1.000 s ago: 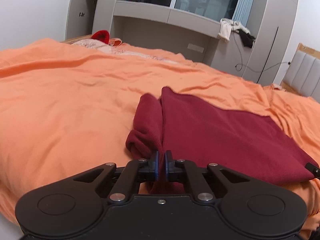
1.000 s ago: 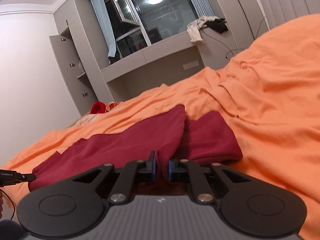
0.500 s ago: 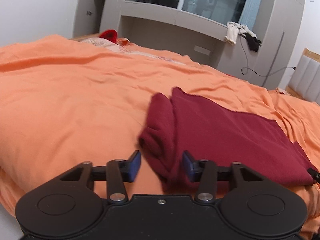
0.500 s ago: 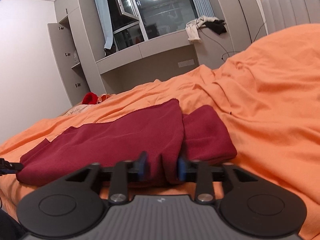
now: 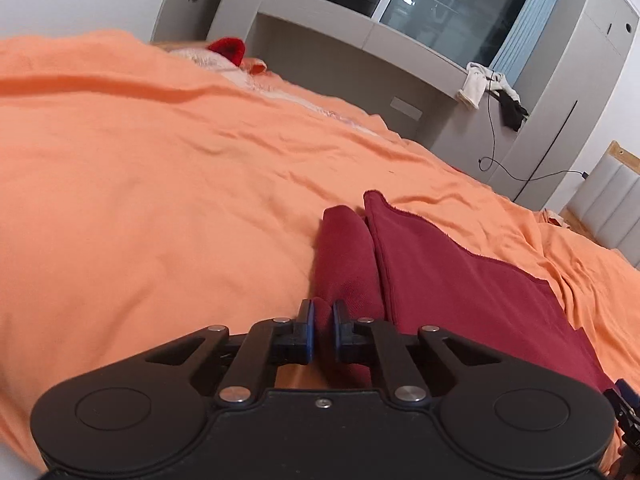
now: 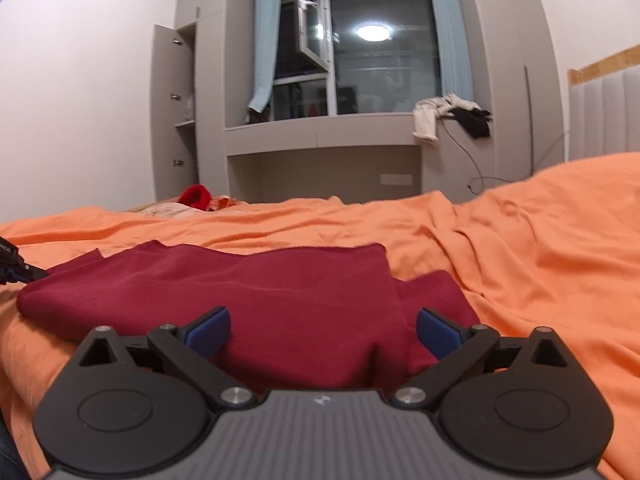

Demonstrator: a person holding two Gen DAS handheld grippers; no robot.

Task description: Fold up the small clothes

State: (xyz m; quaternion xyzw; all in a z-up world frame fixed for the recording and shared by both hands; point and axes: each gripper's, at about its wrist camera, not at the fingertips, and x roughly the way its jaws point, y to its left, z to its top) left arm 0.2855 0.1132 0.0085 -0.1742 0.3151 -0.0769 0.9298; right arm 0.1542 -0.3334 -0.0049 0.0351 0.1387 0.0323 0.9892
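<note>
On the near part of the orange-sheeted bed (image 5: 160, 208) lies a dark red fleece garment (image 6: 248, 292), spread flat, one narrow folded strip beside its main panel. Left gripper (image 5: 322, 330): blue-padded fingers (image 5: 306, 330) have just closed, nearly together, pinching a fold of that strip at the garment's near edge. Right gripper (image 6: 323, 330): jaws have just swung wide apart; fabric lies between the fingers (image 6: 210, 326), untouched by either pad. Far edge of bed: a bright red item (image 6: 196, 196), too blurred to name. Beyond the bed, grey built-in cabinets (image 6: 320, 140).
</note>
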